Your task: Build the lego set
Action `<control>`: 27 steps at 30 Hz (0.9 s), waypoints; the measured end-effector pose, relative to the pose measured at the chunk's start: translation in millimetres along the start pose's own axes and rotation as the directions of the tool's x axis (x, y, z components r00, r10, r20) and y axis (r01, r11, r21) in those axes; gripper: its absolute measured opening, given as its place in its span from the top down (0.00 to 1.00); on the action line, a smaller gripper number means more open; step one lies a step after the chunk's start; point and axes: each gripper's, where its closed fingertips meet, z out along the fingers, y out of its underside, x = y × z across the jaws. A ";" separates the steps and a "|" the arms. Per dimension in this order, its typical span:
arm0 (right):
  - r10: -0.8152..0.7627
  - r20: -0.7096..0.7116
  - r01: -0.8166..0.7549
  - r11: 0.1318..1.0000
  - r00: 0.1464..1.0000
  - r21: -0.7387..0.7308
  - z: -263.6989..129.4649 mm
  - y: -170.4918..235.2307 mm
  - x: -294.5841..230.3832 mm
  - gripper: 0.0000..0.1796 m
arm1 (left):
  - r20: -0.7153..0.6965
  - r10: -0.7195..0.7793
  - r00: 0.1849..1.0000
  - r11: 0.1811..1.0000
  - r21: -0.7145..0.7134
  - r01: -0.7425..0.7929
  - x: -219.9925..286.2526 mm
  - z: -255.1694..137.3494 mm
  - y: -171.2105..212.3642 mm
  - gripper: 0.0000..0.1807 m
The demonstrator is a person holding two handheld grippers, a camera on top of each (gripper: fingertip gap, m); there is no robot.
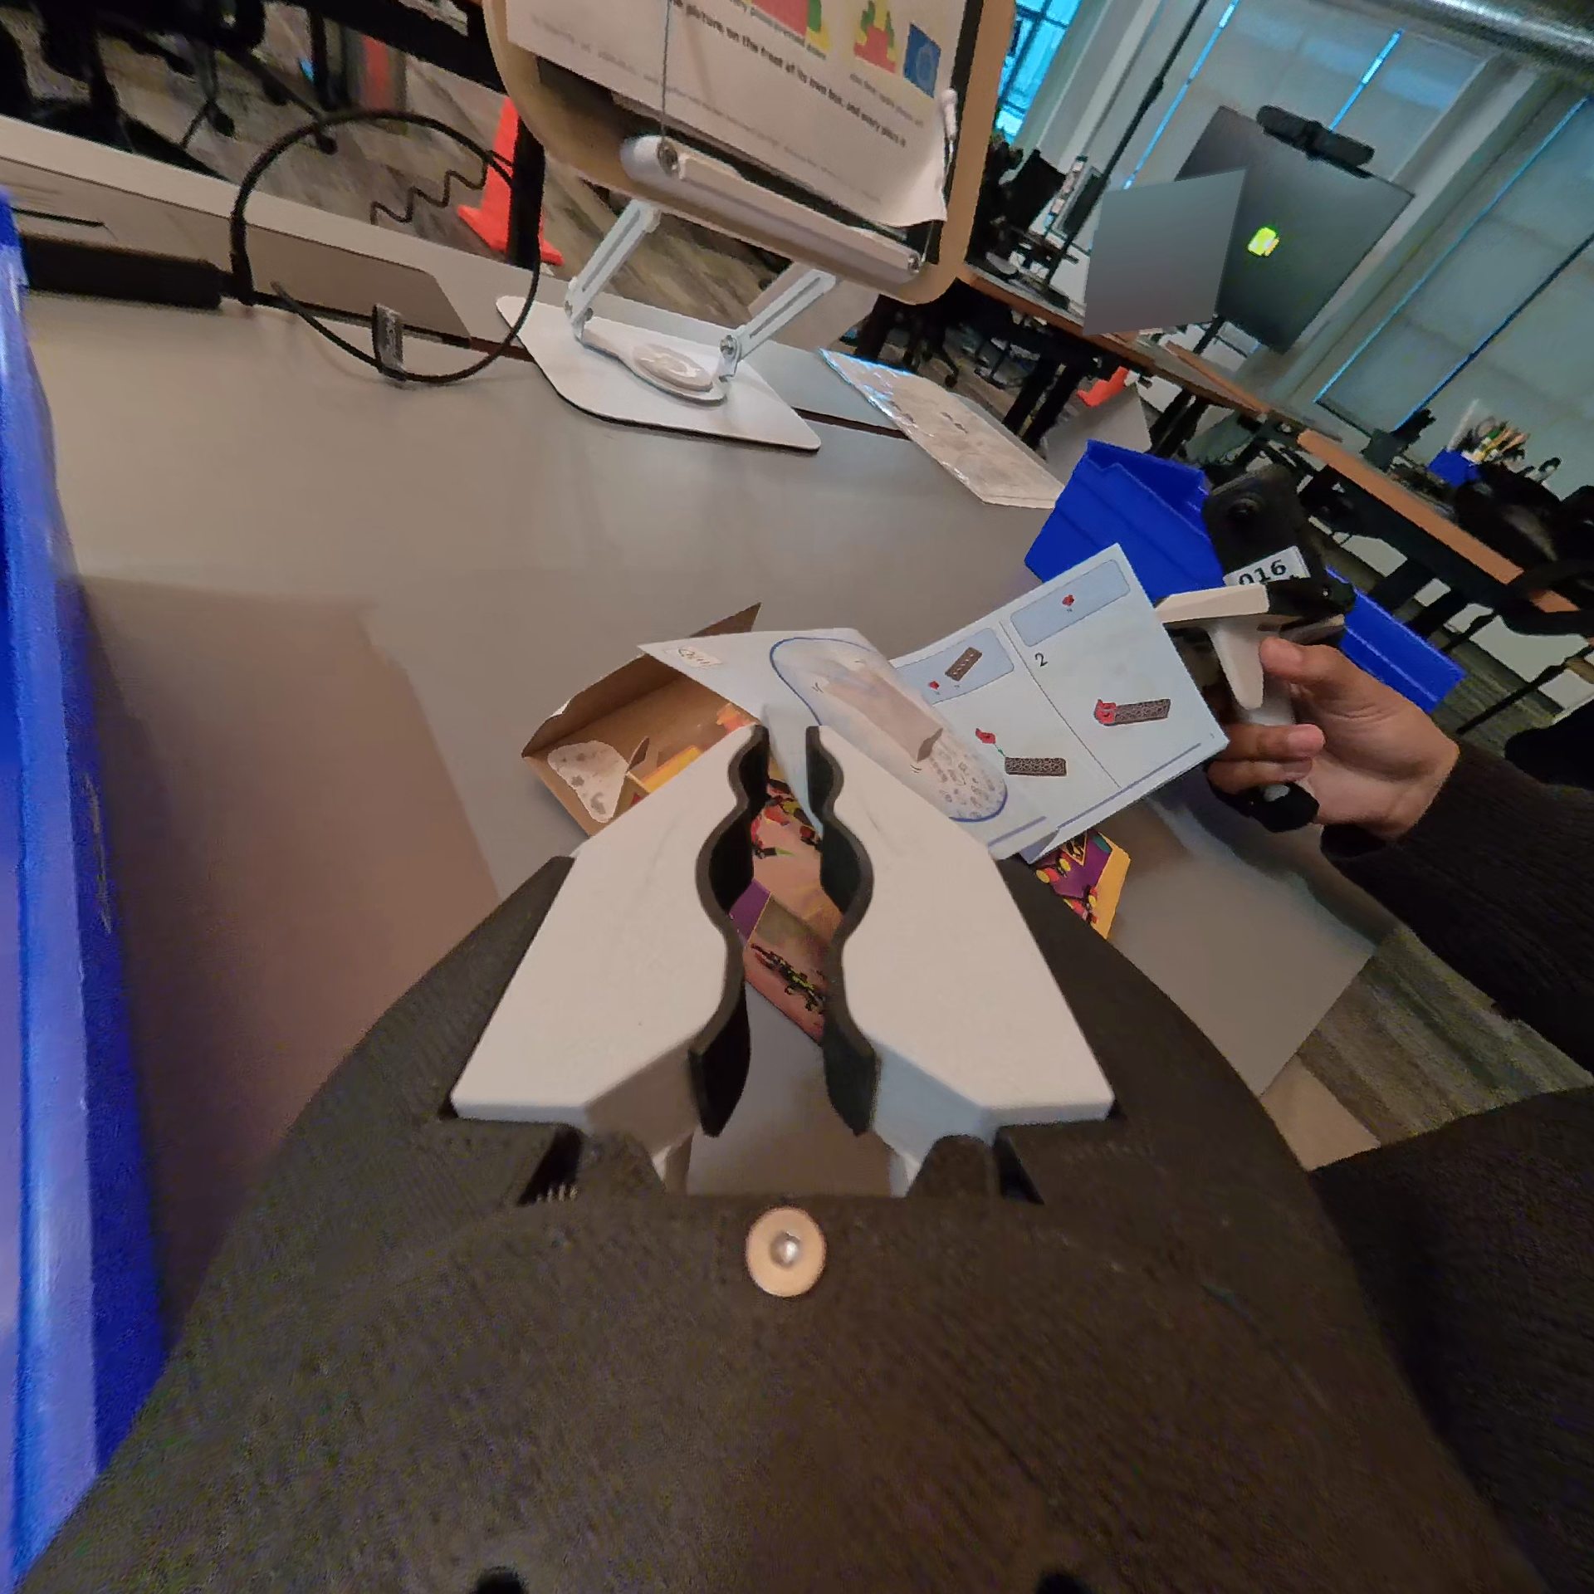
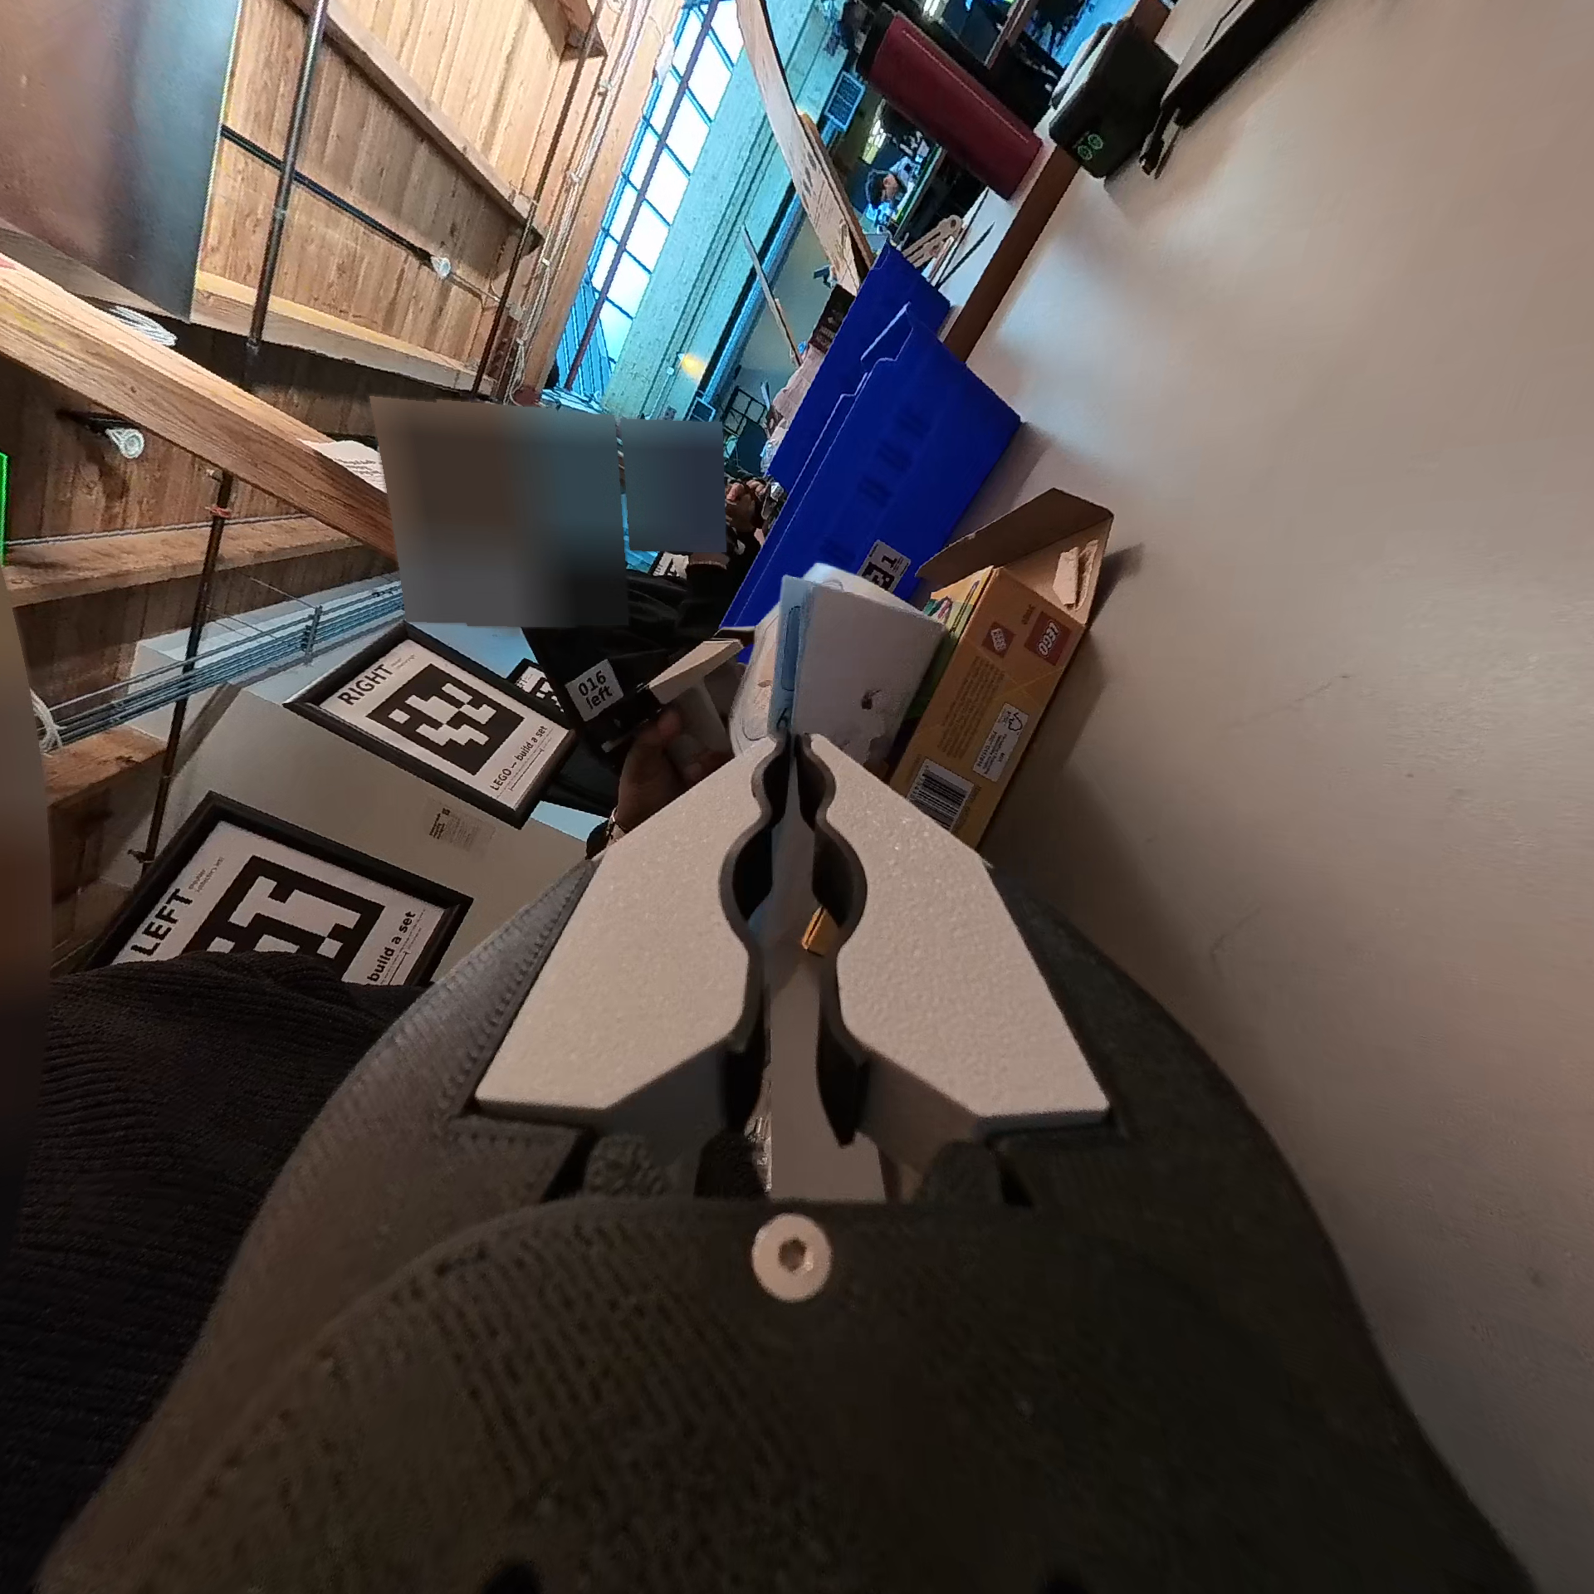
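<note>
Left wrist view: both grippers' jaws pinch printed instruction leaflet (image 1: 1035,690) — branded box (image 2: 992,699) behind.

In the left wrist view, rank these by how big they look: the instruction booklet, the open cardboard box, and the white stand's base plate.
1. Instruction booklet, held up near the camera, which inflates it.
2 and 3. White stand's base plate and open cardboard box look similar; the box is partly hidden, so I won't rank them.

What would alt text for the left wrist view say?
Two grippers hold an open instruction booklet above a grey table: the left gripper pinches its near edge, the right gripper, in a person's hand, its far edge. An opened cardboard box lies underneath.
</note>
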 end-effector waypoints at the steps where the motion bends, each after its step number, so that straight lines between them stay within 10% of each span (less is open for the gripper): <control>1: 0.000 0.000 0.000 1.000 1.000 -0.002 0.6 0.6 -0.1 1.00 | 0.008 0.004 1.000 1.000 0.003 -0.004 -0.7 0.0 -0.5 0.95; 27: 0.050 -0.069 -0.048 0.998 0.996 0.031 -5.2 -1.9 15.1 1.00 | 0.020 0.167 0.986 0.986 0.000 -0.167 21.5 8.8 1.4 0.84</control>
